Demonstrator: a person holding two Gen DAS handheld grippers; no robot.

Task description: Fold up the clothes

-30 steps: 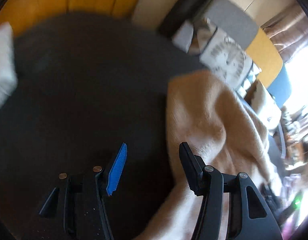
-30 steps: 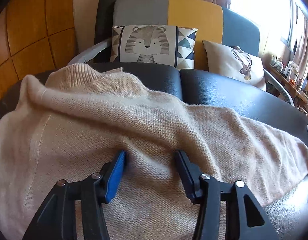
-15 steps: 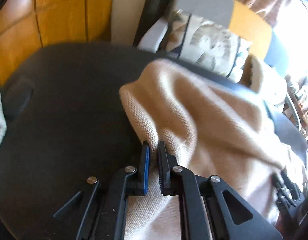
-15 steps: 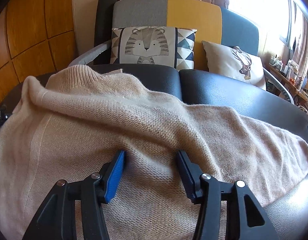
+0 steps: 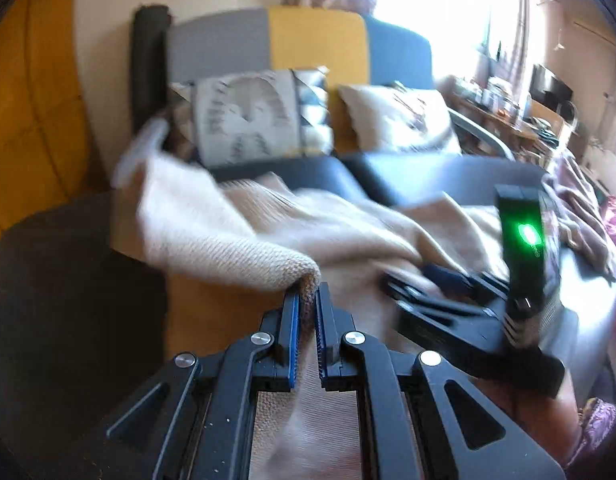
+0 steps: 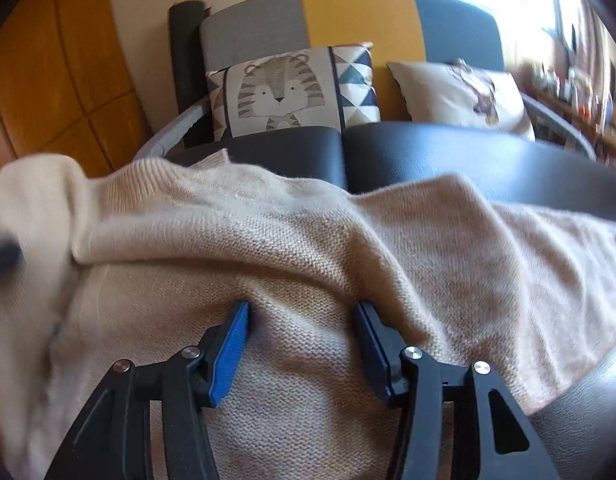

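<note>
A beige knit sweater (image 6: 308, 248) lies spread over the dark sofa seat (image 6: 467, 160). My left gripper (image 5: 307, 300) is shut on a fold of the sweater (image 5: 244, 252) and holds that side lifted off the seat. In the right wrist view my right gripper (image 6: 304, 312) stands open, its blue-padded fingers (image 6: 232, 344) resting on the knit with a hump of fabric between them, unpinched. The right gripper's body with a green light (image 5: 523, 248) shows at the right of the left wrist view. The lifted edge appears blurred at the far left of the right wrist view.
A tiger-print cushion (image 6: 288, 88) and a pale deer cushion (image 6: 459, 96) lean on the grey, yellow and blue backrest (image 6: 347, 16). An orange padded wall (image 6: 48, 80) is on the left. More clothes (image 5: 579, 216) lie at the right, by a cluttered shelf (image 5: 507, 112).
My left gripper went from open over the dark seat to shut on the sweater's edge, then swept right and upward with it, rolling level. The right gripper stayed open on the sweater.
</note>
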